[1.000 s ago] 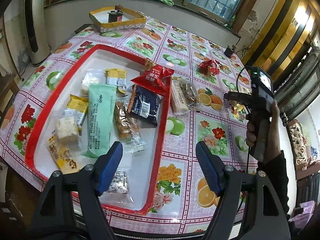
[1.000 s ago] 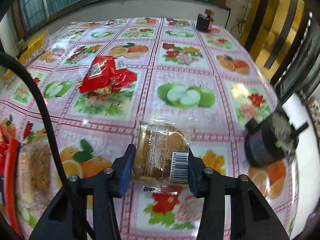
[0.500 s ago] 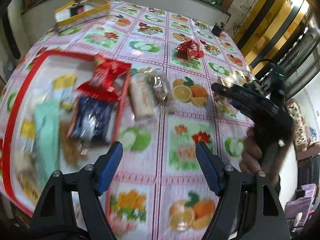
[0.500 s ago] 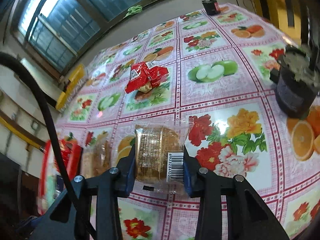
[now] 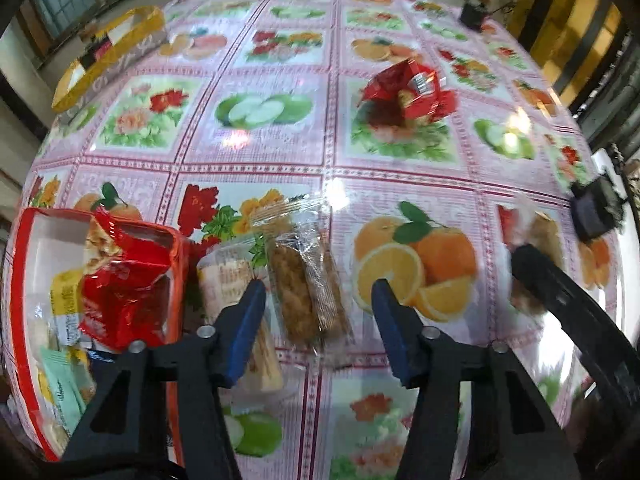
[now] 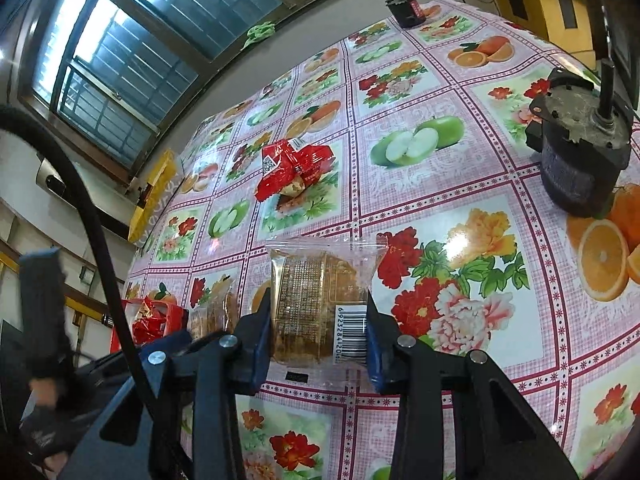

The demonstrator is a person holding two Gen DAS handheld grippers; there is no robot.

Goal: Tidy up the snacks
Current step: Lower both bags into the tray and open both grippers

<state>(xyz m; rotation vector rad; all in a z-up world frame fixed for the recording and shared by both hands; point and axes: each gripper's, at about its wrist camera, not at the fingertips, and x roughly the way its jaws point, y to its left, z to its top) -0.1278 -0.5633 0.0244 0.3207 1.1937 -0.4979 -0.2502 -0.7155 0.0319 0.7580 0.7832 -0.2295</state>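
The right gripper (image 6: 316, 330) has its fingers (image 6: 256, 326) pinching a clear-wrapped cake (image 6: 316, 304) by its 2 long sides, lifted off the table (image 6: 440, 184). The cake looks light and soft under a thin, slippery film, so a firm squeeze would likely crush or crumble it; the present hold across the body, near the barcode end, seems sound, since the loose sealed ends would slide or tear

The left gripper (image 5: 318, 300) points steeply down over 2 more clear packs lying just outside the right rim of the red tray (image 5: 20, 280), which sits at the table's near left corner. Its fingers (image 5: 246, 324) have just been closing and stand part spread; the crispy bar (image 5: 308, 288) lies between them, and no pad is pressing on it yet. The left finger hangs over the pale wafer pack (image 5: 236, 292) beside it, so the 2 may get caught together. Both packs look light and stiff but brittle, with crinkly film; the best hold is probably across the narrow width at mid-length, pads flat on the long sides

A red pouch (image 5: 408, 94) lies further toward the table's middle, puffy and light, best taken by its body. Other snacks already fill the tray, a red packet (image 5: 124, 288) among them
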